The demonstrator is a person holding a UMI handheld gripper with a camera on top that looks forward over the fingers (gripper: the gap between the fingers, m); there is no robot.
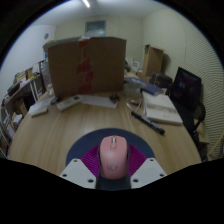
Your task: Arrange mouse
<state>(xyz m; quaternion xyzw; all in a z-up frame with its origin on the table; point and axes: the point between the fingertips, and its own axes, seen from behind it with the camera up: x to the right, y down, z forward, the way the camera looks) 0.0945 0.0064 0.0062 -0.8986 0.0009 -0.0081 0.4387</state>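
A pink mouse lies lengthwise between my gripper's fingers, its front end pointing away from me. My gripper is shut on it: the magenta pads press against both of its sides. Under and around the mouse is a round dark blue mouse pad at the near edge of the wooden table. I cannot tell whether the mouse rests on the pad or hangs just above it.
A large cardboard box stands at the table's far side, with a white keyboard in front of it. A black stick-like object and papers lie ahead to the right. A black chair stands at the right.
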